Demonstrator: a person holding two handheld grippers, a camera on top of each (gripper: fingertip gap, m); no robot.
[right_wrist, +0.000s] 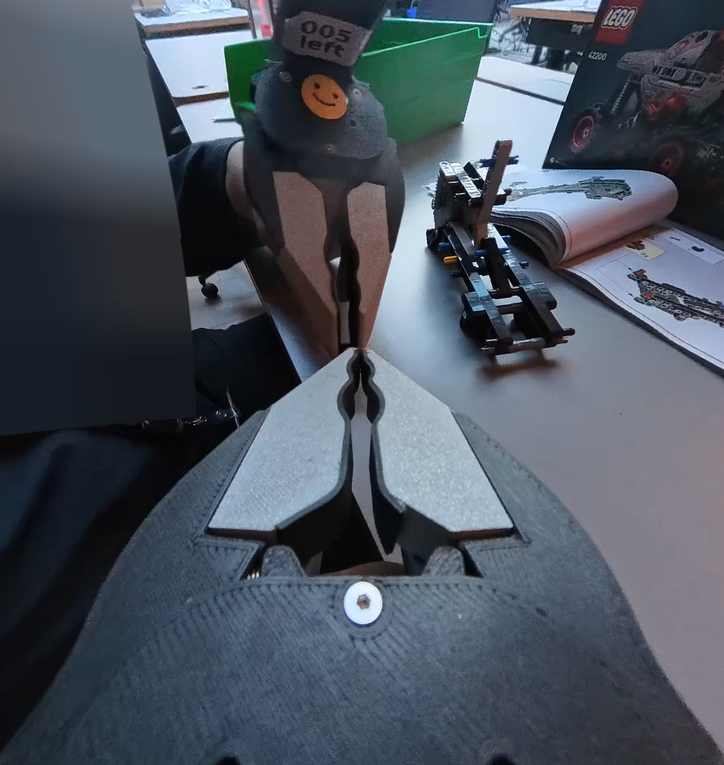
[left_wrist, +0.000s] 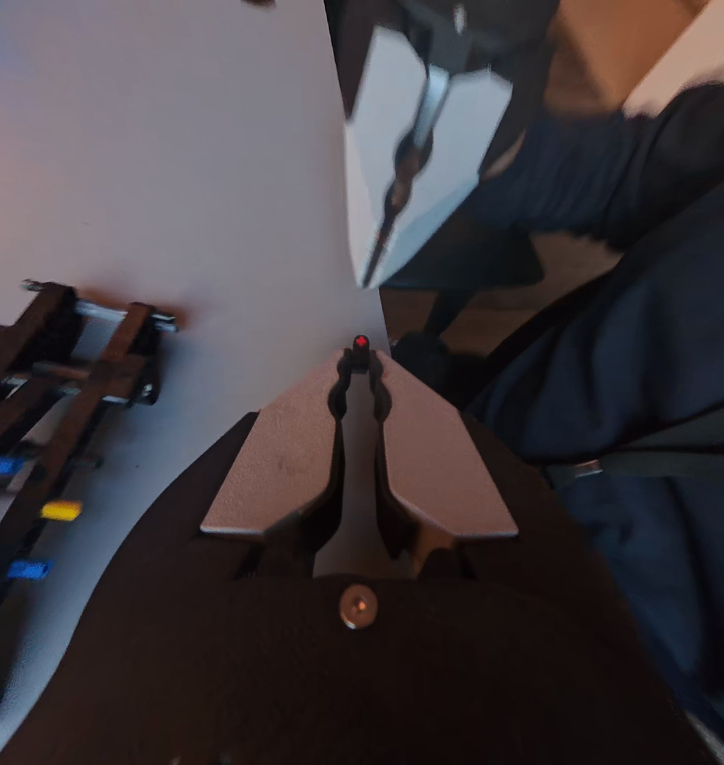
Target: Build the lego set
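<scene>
My left gripper (left_wrist: pixel 360 357) is shut on a small black piece with a red cross-shaped end (left_wrist: pixel 360 342), held over the table's near edge. It also shows in the right wrist view (right_wrist: pixel 354 341), pointing toward the camera. My right gripper (right_wrist: pixel 360 356) is shut with its tips almost meeting the left gripper's tips; nothing shows between its jaws. It appears blurred in the left wrist view (left_wrist: pixel 368 279), a short way beyond the held piece. The black lego chassis (right_wrist: pixel 496 265) with blue and yellow pins lies on the table to the right, and shows at the left wrist view's left edge (left_wrist: pixel 62 393).
An open instruction booklet (right_wrist: pixel 608 219) lies behind and right of the chassis. The lego box (right_wrist: pixel 662 103) stands at the far right. A green bin (right_wrist: pixel 426 82) stands at the back. A person's dark sleeve (right_wrist: pixel 203 198) and legs (left_wrist: pixel 621 372) are beside the table edge (right_wrist: pixel 285 352). The grippers are tip to tip, or close to it.
</scene>
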